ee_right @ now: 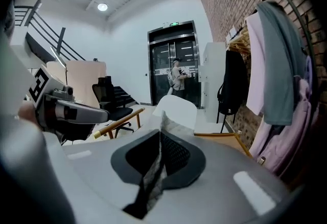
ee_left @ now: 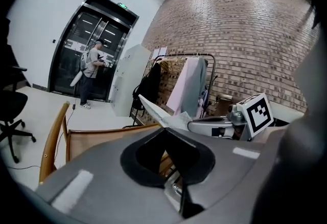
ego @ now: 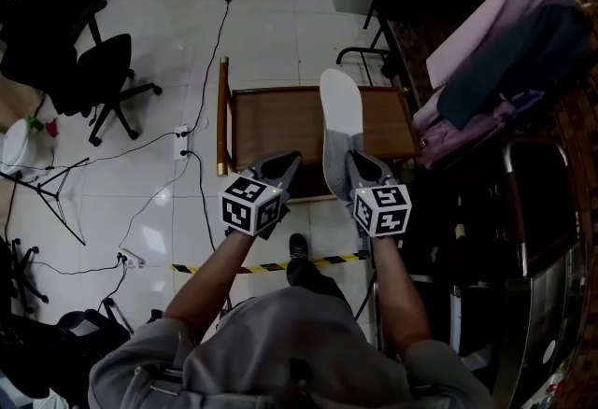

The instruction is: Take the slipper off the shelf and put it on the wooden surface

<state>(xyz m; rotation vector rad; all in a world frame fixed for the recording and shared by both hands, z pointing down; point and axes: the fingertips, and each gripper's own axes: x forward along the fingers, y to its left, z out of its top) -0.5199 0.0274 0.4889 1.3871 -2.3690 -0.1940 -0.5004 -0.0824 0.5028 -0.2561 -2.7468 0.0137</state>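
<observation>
A slipper [ego: 339, 118] with a white sole and grey upper hangs over the right half of the wooden surface [ego: 271, 122], toe pointing away from me. My right gripper [ego: 360, 162] is shut on its grey fabric near the heel. In the right gripper view that fabric [ee_right: 153, 174] is pinched between the jaws and the white sole [ee_right: 178, 110] rises beyond them. My left gripper [ego: 285, 162] is beside it to the left, above the surface's near edge, shut on nothing. From the left gripper view, its closed tips [ee_left: 164, 130] point at the slipper [ee_left: 159, 111] and the right gripper [ee_left: 225, 126].
A wooden rail [ego: 222, 118] runs along the surface's left side. A clothes rack with pink and grey garments [ego: 505, 52] stands at the right. Office chairs [ego: 93, 71] and floor cables [ego: 201, 71] are at the left. Yellow-black tape [ego: 271, 264] crosses the floor. A person [ee_left: 92, 72] stands by the lift doors.
</observation>
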